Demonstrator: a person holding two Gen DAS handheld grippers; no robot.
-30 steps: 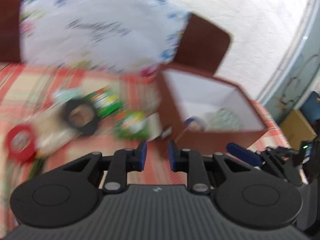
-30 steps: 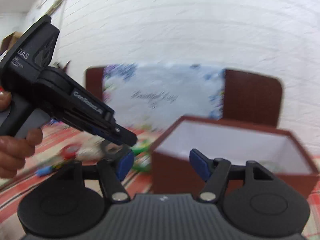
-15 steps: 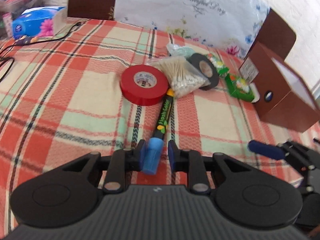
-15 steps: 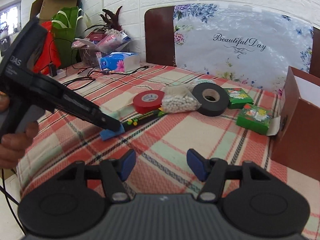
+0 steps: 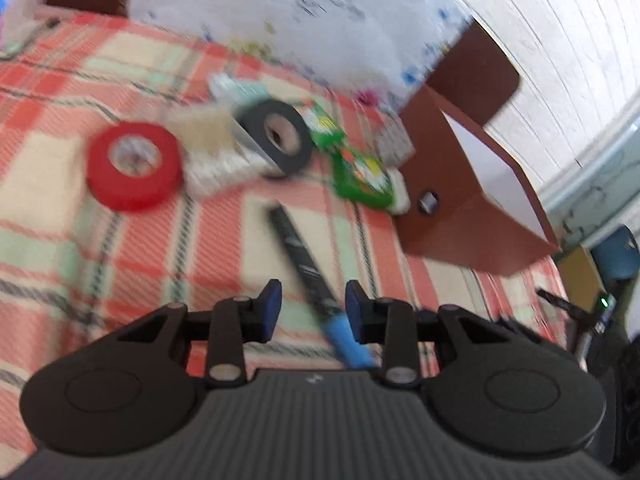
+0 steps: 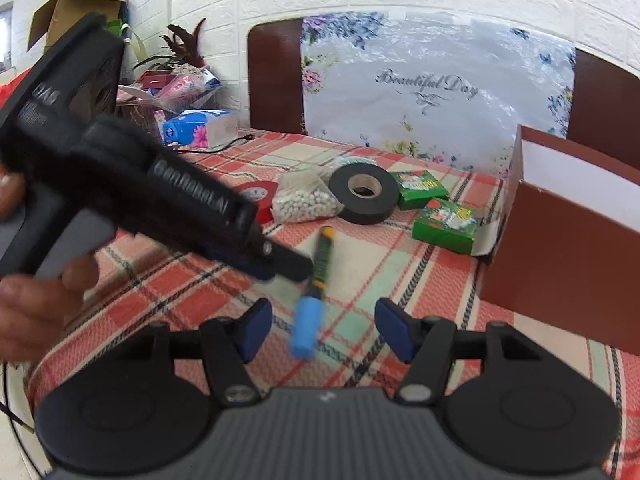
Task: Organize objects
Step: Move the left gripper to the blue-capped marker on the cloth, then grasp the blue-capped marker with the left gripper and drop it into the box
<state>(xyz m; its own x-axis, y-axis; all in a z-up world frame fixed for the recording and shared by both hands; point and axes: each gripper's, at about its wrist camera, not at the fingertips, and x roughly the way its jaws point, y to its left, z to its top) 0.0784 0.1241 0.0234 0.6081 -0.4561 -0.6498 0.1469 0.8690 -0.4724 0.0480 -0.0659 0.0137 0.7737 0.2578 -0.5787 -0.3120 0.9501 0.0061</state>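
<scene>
A black pen with a blue cap (image 5: 308, 272) lies between the fingers of my left gripper (image 5: 313, 310), whose jaws stand apart around it; whether they press it I cannot tell. In the right wrist view the pen (image 6: 316, 280) sticks out past the left gripper's tip (image 6: 288, 266), above the checked cloth. My right gripper (image 6: 324, 326) is open and empty, just below the pen. A red tape roll (image 5: 134, 166), a bag of white beads (image 6: 306, 202), a black tape roll (image 6: 364, 194) and two green boxes (image 6: 448, 224) lie on the table. An open brown box (image 6: 568, 232) stands at the right.
A tissue box (image 6: 200, 128) and a cable lie at the table's far left. A floral board (image 6: 432, 92) leans on brown chairs behind the table. A hand (image 6: 36, 300) holds the left gripper at the left.
The left gripper's jaws have opened wider around the pen's blue cap. The pen has swung away from the red tape toward the brown box. The left view has blurred with motion.
</scene>
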